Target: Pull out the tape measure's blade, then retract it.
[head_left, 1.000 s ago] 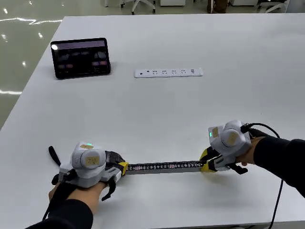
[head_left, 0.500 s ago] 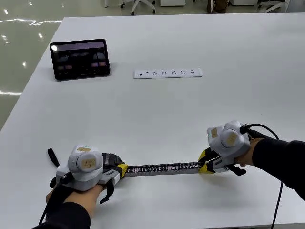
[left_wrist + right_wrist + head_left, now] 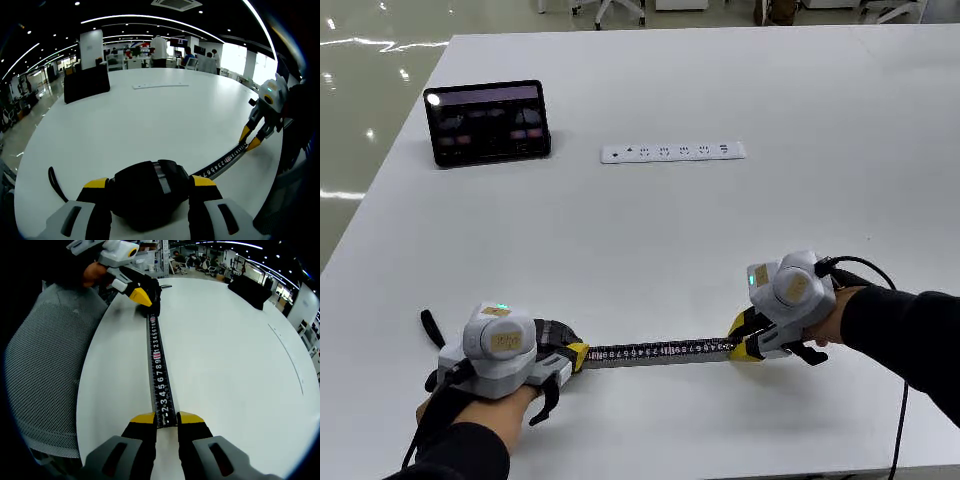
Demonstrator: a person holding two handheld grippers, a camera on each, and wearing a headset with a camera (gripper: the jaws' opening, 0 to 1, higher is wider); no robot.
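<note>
Tape measure [image 3: 150, 197]: a black case lying on the white table [image 3: 720, 230] near the front edge, at the person's left, held between the left claw's two yellow tips.
Blade [image 3: 660, 351]: drawn out of the case and flat along the table, running straight across to the right claw; in the right gripper view [image 3: 157, 370] its numbers read upward from 1 at the tips.
Left gripper [image 3: 567, 346]: pressed in on the tape measure from both sides, one yellow tip on each flank [image 3: 150, 182]; a hand holds it low on the table.
Right gripper [image 3: 740, 338]: tips drawn close together and pinching the blade's free end [image 3: 166, 419]; in the left gripper view it sits at the far end of the blade [image 3: 249, 139].
Strap [image 3: 428, 327]: a black loop lying on the table just left of the left gripper.
Tablet [image 3: 487, 122]: propped upright at the far left of the table, screen facing the person.
Power strip [image 3: 673, 152]: white, flat on the table to the right of the tablet, well apart from the blade.
Cable [image 3: 880, 275]: black, arcing from the right gripper over the dark sleeve.
</note>
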